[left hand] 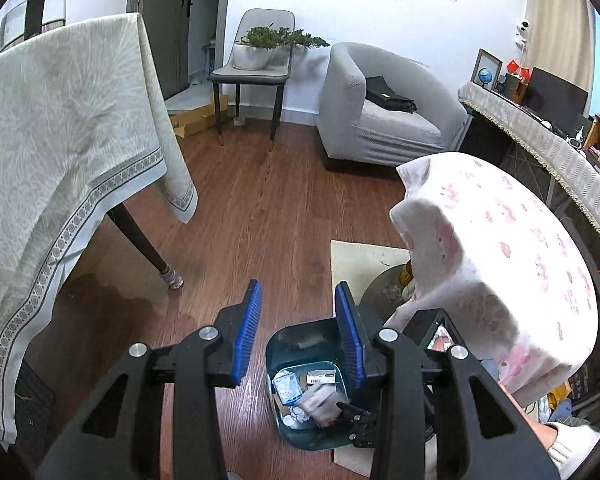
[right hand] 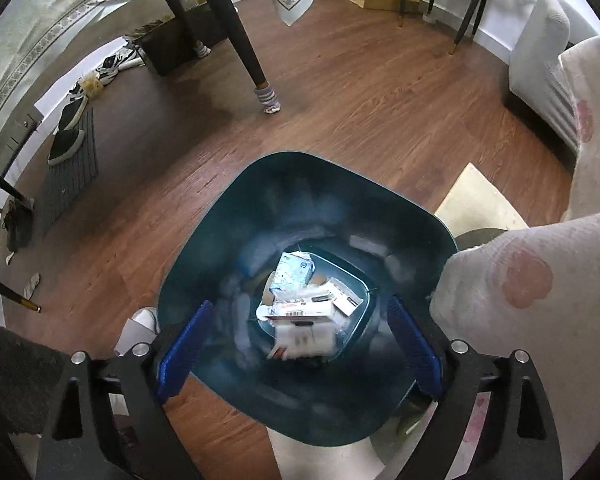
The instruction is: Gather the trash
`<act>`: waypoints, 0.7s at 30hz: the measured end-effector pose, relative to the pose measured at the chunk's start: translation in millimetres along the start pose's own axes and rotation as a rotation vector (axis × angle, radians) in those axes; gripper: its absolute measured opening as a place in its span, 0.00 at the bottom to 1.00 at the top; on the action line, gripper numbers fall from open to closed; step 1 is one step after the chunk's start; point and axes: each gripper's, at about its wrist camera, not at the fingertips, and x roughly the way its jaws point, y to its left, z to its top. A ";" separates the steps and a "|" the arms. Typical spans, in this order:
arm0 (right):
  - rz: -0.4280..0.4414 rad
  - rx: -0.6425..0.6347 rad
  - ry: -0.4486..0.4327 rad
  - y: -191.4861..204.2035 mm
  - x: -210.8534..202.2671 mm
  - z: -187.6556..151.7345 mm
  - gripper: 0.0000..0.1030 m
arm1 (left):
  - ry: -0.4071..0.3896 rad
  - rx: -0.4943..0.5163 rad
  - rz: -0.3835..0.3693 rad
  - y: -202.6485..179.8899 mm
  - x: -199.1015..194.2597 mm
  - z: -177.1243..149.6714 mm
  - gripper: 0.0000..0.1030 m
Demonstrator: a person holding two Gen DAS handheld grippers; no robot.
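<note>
A dark teal trash bin (right hand: 228, 216) stands on the wood floor, also low in the left wrist view (left hand: 284, 340). Its bottom holds trash: a blue-white packet (right hand: 290, 276), white cartons (right hand: 342, 292) and crumpled paper (left hand: 320, 400). My right gripper (right hand: 298, 344) hangs open and empty straight over the bin mouth, its blue fingers (right hand: 184, 344) at either side. It also shows in the left wrist view (left hand: 356, 420), over the bin. My left gripper (left hand: 298, 332) is open and empty, higher up, just behind the bin.
A round table with a pink-flowered cloth (left hand: 500, 248) stands right of the bin, over a pale mat (left hand: 360, 264). A big table with a cream cloth (left hand: 60, 140) and dark leg (left hand: 140, 240) stands left. A grey armchair (left hand: 380, 112) and chair (left hand: 256, 68) stand behind.
</note>
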 end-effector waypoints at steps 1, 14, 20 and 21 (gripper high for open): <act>0.003 0.003 -0.006 -0.1 -3.3 -0.5 0.87 | -0.004 0.000 0.000 -0.7 -0.1 1.5 0.39; 0.084 -0.037 -0.199 14.5 -86.3 6.5 0.87 | -0.105 0.013 0.028 -15.5 -18.5 17.2 0.62; 0.043 -0.011 -0.373 -2.7 -152.8 2.0 0.87 | -0.186 0.066 0.043 -31.3 -32.0 22.1 0.85; 0.032 -0.004 -0.394 -6.4 -161.8 -0.2 0.87 | -0.195 0.074 0.044 -34.7 -33.0 21.6 0.87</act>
